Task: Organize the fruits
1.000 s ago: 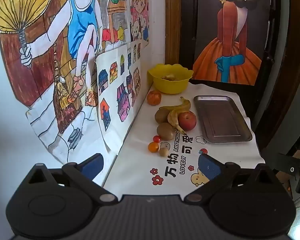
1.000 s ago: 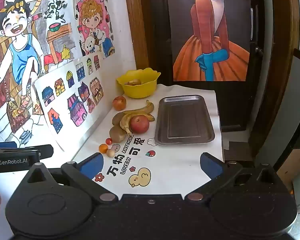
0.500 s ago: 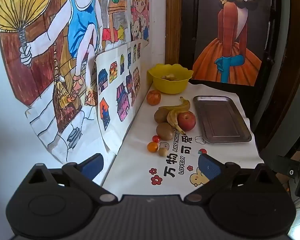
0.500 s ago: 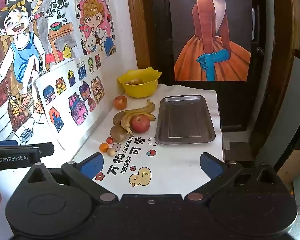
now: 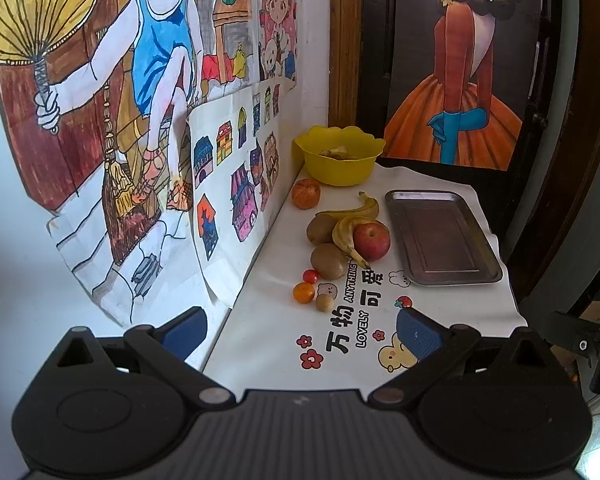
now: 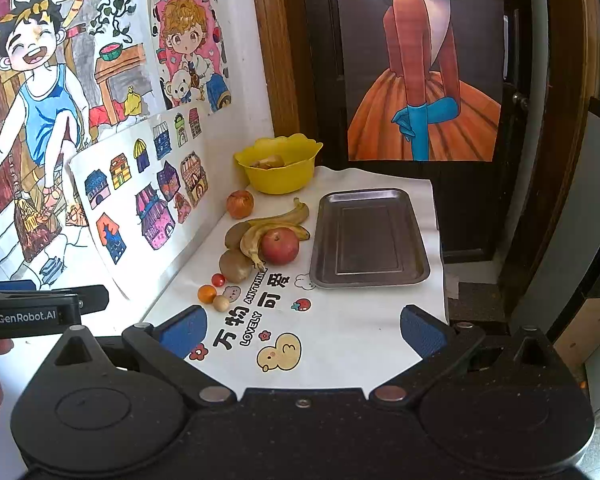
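Fruit lies on a white printed cloth: a red apple (image 5: 372,241) (image 6: 280,245), bananas (image 5: 346,232) (image 6: 276,224), two kiwis (image 5: 328,261) (image 6: 235,265), an orange-red fruit (image 5: 305,194) (image 6: 240,204), a cherry tomato (image 5: 310,276) (image 6: 218,279), a small orange (image 5: 303,293) (image 6: 207,293) and a tan ball-like fruit (image 5: 323,303) (image 6: 221,303). An empty metal tray (image 5: 440,236) (image 6: 368,236) lies right of them. My left gripper (image 5: 300,332) and right gripper (image 6: 300,332) are open and empty, short of the fruit.
A yellow bowl (image 5: 340,158) (image 6: 280,164) with something in it stands at the back by the wall. Drawings cover the wall on the left. A dark door stands behind the table. The left gripper's body (image 6: 40,312) shows at the left of the right wrist view.
Both grippers have drifted slightly, so the scene shifts a little in each view. The fruit and tray have not moved.
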A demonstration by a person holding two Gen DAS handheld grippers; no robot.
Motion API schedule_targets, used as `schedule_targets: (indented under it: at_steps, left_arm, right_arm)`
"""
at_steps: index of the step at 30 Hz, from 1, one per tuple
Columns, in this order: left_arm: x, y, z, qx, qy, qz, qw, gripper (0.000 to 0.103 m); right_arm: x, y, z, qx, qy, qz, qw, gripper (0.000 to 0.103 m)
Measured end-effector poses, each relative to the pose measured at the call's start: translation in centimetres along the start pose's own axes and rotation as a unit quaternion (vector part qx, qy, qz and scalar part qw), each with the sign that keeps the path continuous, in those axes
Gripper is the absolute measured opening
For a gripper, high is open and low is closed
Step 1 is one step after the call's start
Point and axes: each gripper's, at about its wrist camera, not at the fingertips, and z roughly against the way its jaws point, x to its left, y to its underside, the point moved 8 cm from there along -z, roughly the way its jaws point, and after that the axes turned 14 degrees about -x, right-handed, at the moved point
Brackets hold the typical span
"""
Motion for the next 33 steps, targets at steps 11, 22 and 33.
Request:
schedule_targets:
  at_steps: [11,22,33]
  left_arm:
    - [0.0,-0.11,0.0,0.0,0.001,0.001,1.0,0.102]
    - [0.05,-0.11,-0.01,-0.001,0.001,0.001,1.0,0.102]
    - [0.24,-0.4,-0.02,-0.003,0.001,0.005,1.0,0.103]
  right_arm:
    - [0.01,0.02,0.11,0.0,-0.001,0.0,1.0,0.102]
    - [0.01,0.02,0.05,0.0,-0.001,0.0,1.0,0.102]
    - [0.02,0.08,-0.13,0.0,0.0,0.0,1.0,0.102]
